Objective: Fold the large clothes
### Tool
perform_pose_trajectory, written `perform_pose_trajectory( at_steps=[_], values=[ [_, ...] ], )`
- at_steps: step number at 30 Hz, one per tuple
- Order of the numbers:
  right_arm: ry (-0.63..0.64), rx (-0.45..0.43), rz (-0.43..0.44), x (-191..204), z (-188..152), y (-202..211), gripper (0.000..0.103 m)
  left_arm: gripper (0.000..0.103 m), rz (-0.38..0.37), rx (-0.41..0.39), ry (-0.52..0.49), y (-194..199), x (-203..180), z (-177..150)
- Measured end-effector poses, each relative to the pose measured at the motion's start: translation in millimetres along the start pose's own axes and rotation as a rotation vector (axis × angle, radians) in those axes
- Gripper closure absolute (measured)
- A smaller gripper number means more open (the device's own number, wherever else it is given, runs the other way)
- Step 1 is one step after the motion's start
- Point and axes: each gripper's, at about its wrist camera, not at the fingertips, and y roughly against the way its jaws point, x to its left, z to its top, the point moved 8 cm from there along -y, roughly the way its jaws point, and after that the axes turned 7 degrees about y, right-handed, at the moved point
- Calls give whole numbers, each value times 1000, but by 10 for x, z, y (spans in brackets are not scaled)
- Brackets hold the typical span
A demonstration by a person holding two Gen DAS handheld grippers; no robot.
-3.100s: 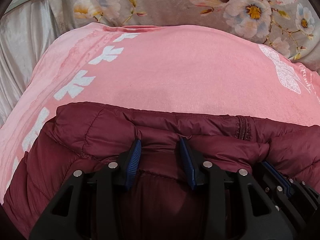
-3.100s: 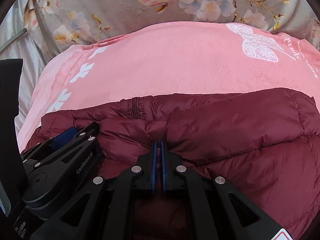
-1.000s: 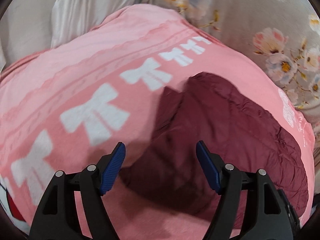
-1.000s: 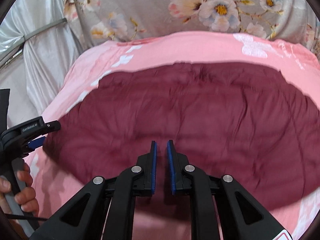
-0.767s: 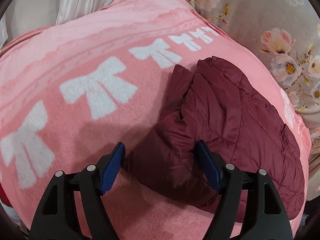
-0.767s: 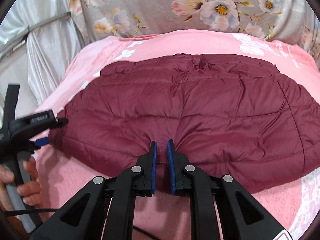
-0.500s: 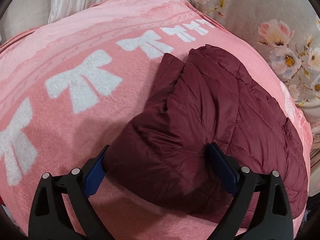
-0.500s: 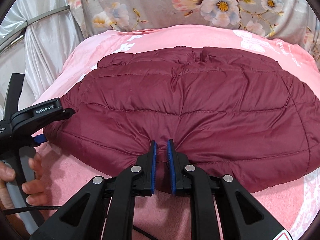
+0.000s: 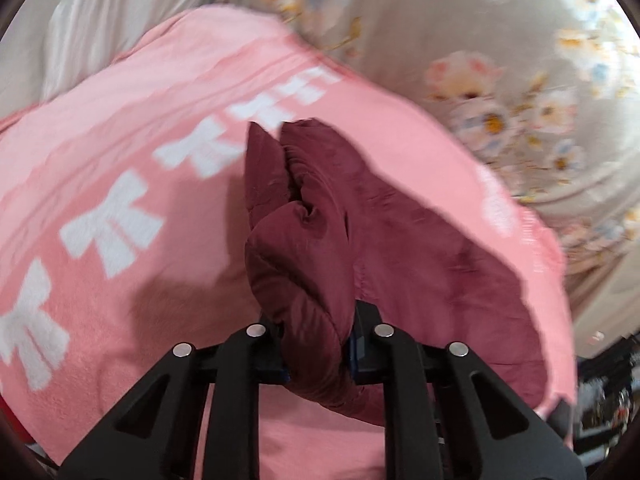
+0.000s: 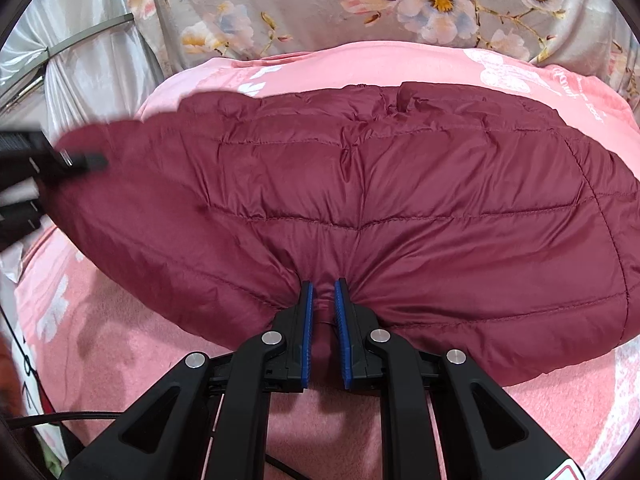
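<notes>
A dark red quilted jacket (image 10: 400, 180) lies folded on a pink blanket (image 10: 140, 352). My right gripper (image 10: 323, 286) is shut on the jacket's near hem, and the fabric puckers between its blue pads. In the left wrist view my left gripper (image 9: 316, 344) has its jaws closing on the bunched end of the jacket (image 9: 400, 240), with its pads pressing into the fabric. That end hangs raised off the blanket (image 9: 120, 160). The left gripper (image 10: 60, 164) also shows, blurred, at the jacket's left end in the right wrist view.
The pink blanket carries white bow prints (image 9: 112, 228). A grey floral sheet (image 10: 320, 0) lies beyond it, and silvery fabric (image 10: 80, 60) hangs at the left. A black cable (image 10: 60, 416) runs along the near left edge.
My left gripper went from wide open around the jacket's end to clamped on it, then lifted that end off the blanket. The right gripper kept its hold and stayed put.
</notes>
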Motion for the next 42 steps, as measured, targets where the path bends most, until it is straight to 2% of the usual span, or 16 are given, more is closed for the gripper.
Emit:
perform_pose_trajectory(
  at_steps=[2, 5, 9, 16, 21, 25, 29, 31, 32, 34, 36, 41, 42],
  values=[
    [-14, 0, 20, -28, 0, 2, 90, 86, -75, 1, -35, 135, -306, 8],
    [-31, -3, 57, -65, -2, 48, 90, 87, -145, 8, -123, 256, -782, -56],
    [-18, -21, 74, -132, -86, 393, 91, 87, -188, 25, -253, 315, -1391, -263],
    [-6, -40, -37, -516, -553, 1058, 91, 87, -224, 119, -443, 44, -2372, -857],
    [-34, -40, -132, -866, -854, 1397, 91, 87, -181, 215, -558, -403, -2887, -1504],
    [-33, -32, -210, -1072, -985, 1512, 91, 87, -130, 310, -588, -817, -3041, -1986],
    [-47, -16, -263, -1277, -1109, 1559, 90, 85, -52, 288, -643, -1028, -3094, -2278],
    [-64, -10, -269, -1357, -1146, 1544, 90, 72, -43, 286, -649, -1045, -3114, -2345],
    [-71, -9, -272, -1386, -1163, 1544, 90, 68, -55, 288, -637, -1042, -3123, -2363],
    [-80, -16, -280, -1429, -1161, 1561, 89, 54, -77, 287, -608, -1016, -3152, -2379],
    [-83, -32, -287, -1422, -1152, 1617, 89, 50, -85, 273, -576, -932, -3114, -2400],
    [-70, -68, -306, -1404, -1100, 1732, 88, 49, -78, 236, -590, -725, -3025, -2461],
    [-73, -77, -306, -1404, -1090, 1766, 83, 49, -86, 237, -593, -673, -3006, -2454]
  ],
)
